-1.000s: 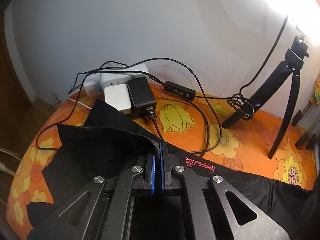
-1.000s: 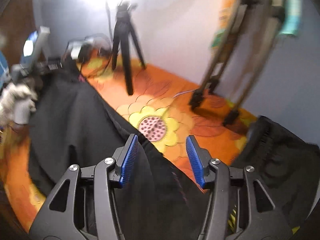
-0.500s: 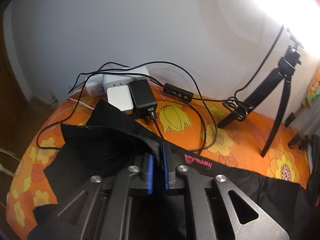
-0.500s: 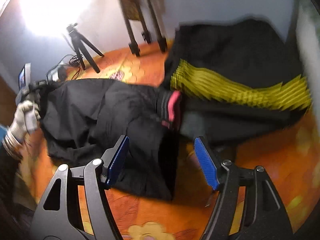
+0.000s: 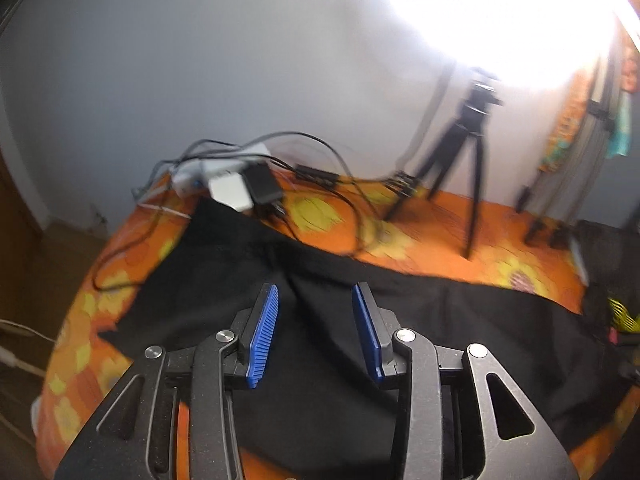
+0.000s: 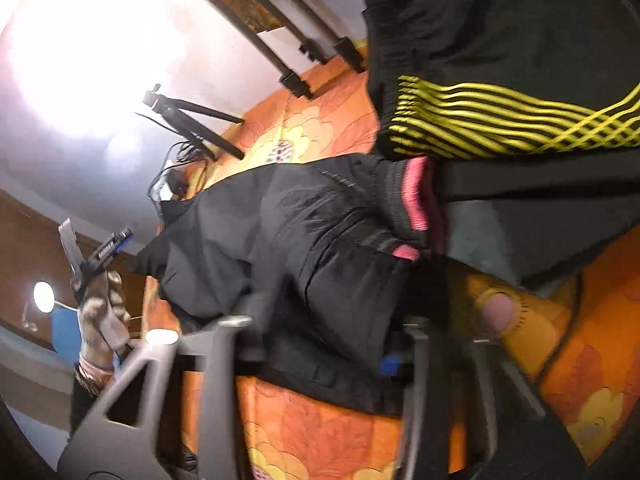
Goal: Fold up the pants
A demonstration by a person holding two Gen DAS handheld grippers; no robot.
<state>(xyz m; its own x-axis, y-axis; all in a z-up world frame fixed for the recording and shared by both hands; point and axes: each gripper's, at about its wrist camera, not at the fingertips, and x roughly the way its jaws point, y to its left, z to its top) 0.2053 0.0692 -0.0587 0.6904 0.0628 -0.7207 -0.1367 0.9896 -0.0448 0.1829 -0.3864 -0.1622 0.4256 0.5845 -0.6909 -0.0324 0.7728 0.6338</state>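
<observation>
The black pants (image 5: 360,320) lie spread out on the orange flowered bed cover (image 5: 460,236). The far edge of the pants runs just beside the cables (image 5: 340,184) and almost touches the white charger (image 5: 230,190) and the black charger (image 5: 264,186). A small tripod (image 5: 468,160) stands behind the pants, with bare cover between them. On the right, the pants reach a second black garment with yellow stripes (image 6: 500,120), and their pink waistband (image 6: 416,200) sits right at its edge.

The left tool (image 5: 314,332) is above the pants with its blue pads wide apart and nothing between them. A second ago it was clamped on the edge of the pants, so it has let go. The right tool (image 6: 320,344) is very blurry now; its fingers look spread over the near edge of the pants. It looked at the tripod before and has swung round.

A grey wall (image 5: 200,60) stands behind the bed, and a very bright light (image 5: 500,12) shines on it.
</observation>
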